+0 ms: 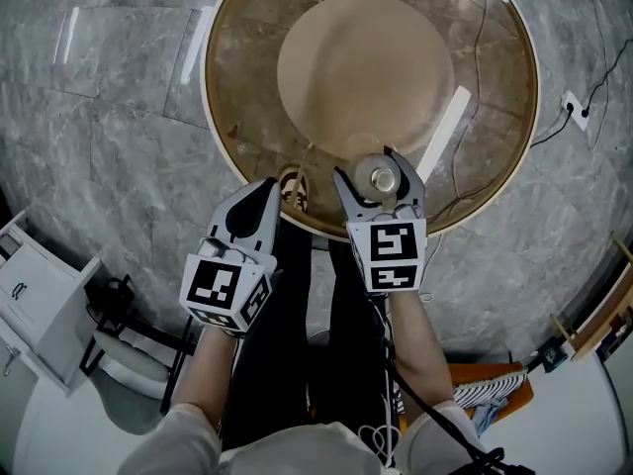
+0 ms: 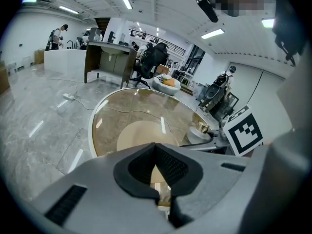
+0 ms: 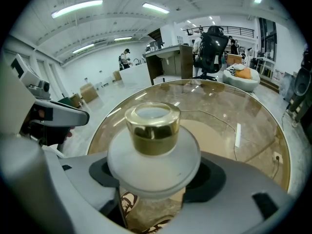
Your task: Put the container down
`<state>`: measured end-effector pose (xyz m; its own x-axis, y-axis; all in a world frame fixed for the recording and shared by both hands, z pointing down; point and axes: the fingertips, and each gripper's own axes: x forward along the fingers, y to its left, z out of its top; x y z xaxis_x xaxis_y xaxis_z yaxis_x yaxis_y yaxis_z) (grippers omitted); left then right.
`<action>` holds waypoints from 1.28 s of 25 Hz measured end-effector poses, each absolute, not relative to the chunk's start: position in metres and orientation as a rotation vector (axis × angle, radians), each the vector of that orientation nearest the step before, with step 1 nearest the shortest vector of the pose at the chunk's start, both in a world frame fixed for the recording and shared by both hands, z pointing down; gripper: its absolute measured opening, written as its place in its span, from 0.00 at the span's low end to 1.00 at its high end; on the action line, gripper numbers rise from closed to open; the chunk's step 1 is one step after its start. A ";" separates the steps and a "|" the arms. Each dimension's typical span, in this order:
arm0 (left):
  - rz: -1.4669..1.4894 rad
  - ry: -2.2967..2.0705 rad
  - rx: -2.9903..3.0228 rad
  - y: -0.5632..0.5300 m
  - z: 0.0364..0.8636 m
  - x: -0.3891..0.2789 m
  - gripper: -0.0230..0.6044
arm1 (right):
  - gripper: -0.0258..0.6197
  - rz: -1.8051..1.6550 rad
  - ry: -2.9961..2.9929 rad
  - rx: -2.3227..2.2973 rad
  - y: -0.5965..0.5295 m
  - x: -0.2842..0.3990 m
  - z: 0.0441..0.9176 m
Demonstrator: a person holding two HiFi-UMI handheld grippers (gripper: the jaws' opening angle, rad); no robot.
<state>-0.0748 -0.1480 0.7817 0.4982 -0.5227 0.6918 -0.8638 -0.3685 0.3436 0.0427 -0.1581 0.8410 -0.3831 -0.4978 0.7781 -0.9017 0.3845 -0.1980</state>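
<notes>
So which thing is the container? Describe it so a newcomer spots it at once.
Find the round glass table; at its near edge the right gripper reaches over it. Between its jaws sits the container: a rounded frosted-white jar with a shiny gold cap, the only thing either gripper holds.

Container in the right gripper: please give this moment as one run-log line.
right gripper: shut on gold-capped container | place: over near edge of glass table, not released | left gripper: shut, empty

One container [image 1: 381, 178], one round glass table [image 1: 247, 77], one left gripper [image 1: 267, 186], one right gripper [image 1: 374, 166], perhaps one shoe [image 1: 292, 190].
</notes>
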 end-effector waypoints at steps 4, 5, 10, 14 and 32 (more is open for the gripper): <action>0.635 -1.127 2.052 -0.144 0.782 -0.073 0.04 | 0.59 0.816 -2.027 1.208 -0.158 0.043 0.840; 0.637 -1.127 2.052 -0.143 0.782 -0.074 0.04 | 0.59 0.802 -2.030 1.207 -0.157 0.043 0.840; 0.633 -1.124 2.045 -0.141 0.785 -0.073 0.04 | 0.59 0.749 -2.045 1.212 -0.156 0.042 0.841; 0.628 -1.127 2.039 -0.140 0.787 -0.074 0.04 | 0.59 0.721 -2.036 1.249 -0.156 0.042 0.843; 0.622 -1.126 2.037 -0.130 0.789 -0.074 0.04 | 0.59 0.617 -2.009 1.312 -0.152 0.043 0.846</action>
<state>-0.0736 -0.1298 0.7885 0.5033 -0.5163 0.6930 -0.8615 -0.3627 0.3554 0.0430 -0.1519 0.8457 -0.2864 -0.6140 0.7355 -0.9211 0.3879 -0.0348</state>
